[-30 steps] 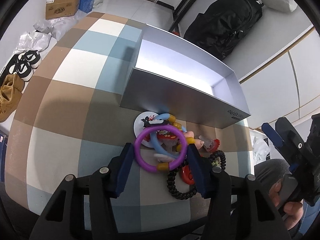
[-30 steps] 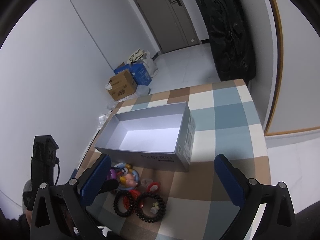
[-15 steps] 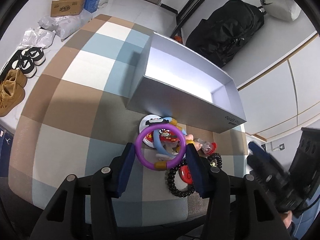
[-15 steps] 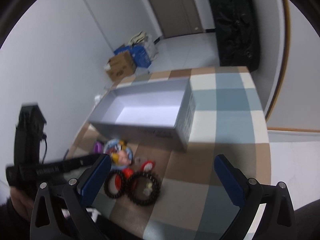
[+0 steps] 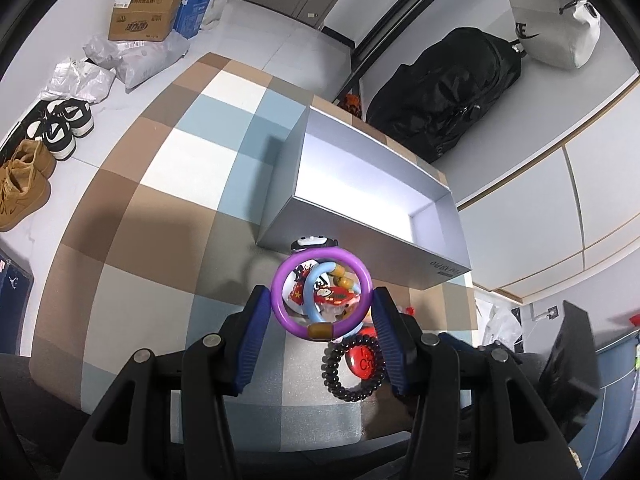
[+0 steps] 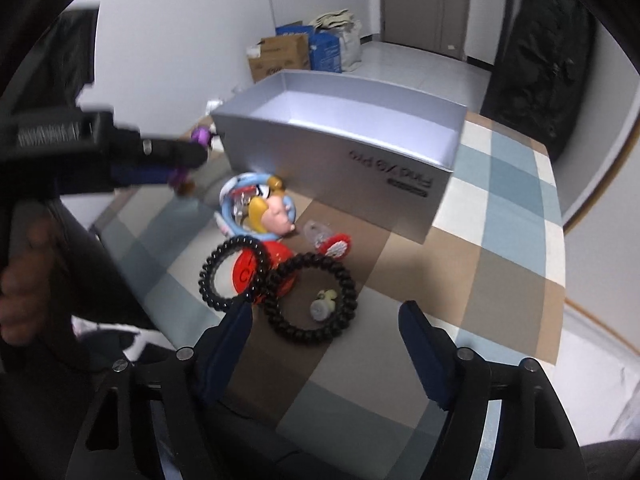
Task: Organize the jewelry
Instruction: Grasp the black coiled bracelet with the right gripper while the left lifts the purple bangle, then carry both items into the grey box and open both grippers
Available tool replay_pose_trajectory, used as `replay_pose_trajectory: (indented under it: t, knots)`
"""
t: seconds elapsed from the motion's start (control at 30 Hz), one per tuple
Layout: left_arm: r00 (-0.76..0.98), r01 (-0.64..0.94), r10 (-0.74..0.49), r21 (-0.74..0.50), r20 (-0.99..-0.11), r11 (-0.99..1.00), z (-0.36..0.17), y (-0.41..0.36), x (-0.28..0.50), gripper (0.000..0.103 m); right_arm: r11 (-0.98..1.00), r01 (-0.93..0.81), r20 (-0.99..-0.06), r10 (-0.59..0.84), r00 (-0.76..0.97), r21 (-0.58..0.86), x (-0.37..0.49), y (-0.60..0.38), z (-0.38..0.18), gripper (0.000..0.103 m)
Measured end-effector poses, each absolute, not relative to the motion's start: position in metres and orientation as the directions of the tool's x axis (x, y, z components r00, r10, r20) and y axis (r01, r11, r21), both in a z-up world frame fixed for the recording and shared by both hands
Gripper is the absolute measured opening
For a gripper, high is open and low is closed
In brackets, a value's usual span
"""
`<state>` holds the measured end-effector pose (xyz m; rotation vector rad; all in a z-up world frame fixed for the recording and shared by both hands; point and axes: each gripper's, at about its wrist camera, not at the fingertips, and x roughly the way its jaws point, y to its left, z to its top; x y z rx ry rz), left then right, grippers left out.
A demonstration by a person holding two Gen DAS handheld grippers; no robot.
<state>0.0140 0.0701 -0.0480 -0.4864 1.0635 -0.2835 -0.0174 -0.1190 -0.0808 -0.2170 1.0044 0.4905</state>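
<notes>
Checked blue, brown and white cloth covers the desk (image 5: 168, 184), where the open grey box (image 5: 360, 184) stands empty behind a heap of trinkets. Left gripper (image 5: 320, 322) fingers pinch the purple ring (image 5: 320, 294) by its sides just above that heap, a hold that could slip or snag before the box; the right gripper (image 6: 324, 326), nothing between its closing fingers, hovers by the black coil ties (image 6: 312, 298), which overlap and may lift together

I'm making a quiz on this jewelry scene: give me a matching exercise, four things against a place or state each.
Things:
1. purple ring
2. grey box
3. black coil band
4. red disc

Places or states:
A. lies flat ahead of the right gripper, nothing pressing on it
B. open-topped, nothing seen inside
C. clamped between the left gripper's pads
D. partly under two black coils

Pairs: 1-C, 2-B, 3-A, 4-D
</notes>
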Motion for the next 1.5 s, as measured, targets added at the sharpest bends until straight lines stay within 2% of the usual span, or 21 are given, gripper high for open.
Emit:
replay_pose_trajectory:
  t: [0.2, 0.37, 0.67, 0.9, 1.17, 1.5]
  knots:
    - [0.474, 0.001, -0.448, -0.508, -0.758, 0.861, -0.045, 0.070, 0.012, 0.046, 0.857, -0.515, -0.858, 0.249, 0.449, -0.021, -0.019, -0.105, -0.088, 0.051]
    - [0.483, 0.005, -0.450, -0.512, -0.751, 0.859, -0.041, 0.069, 0.011, 0.046, 0.853, -0.521, -0.845, 0.270, 0.462, -0.012, -0.024, -0.105, -0.085, 0.049]
    - [0.507, 0.016, -0.450, -0.514, -0.735, 0.858, -0.034, 0.065, 0.010, 0.046, 0.878, -0.451, -0.791, 0.389, 0.472, 0.163, -0.017, -0.131, -0.066, 0.048]
    - [0.525, 0.028, -0.437, -0.499, -0.730, 0.866, -0.027, 0.061, 0.011, 0.046, 0.878, -0.422, -0.752, 0.434, 0.495, 0.229, -0.011, -0.144, -0.052, 0.046]
    - [0.546, 0.060, -0.419, -0.466, -0.725, 0.883, -0.009, 0.054, 0.024, 0.046, 0.860, -0.409, -0.663, 0.499, 0.557, 0.304, -0.008, -0.150, -0.015, 0.046]
    - [0.501, 0.108, -0.404, -0.409, -0.765, 0.906, -0.003, 0.036, 0.064, 0.046, 0.853, -0.395, -0.633, 0.520, 0.574, 0.343, 0.039, -0.149, 0.009, 0.046]
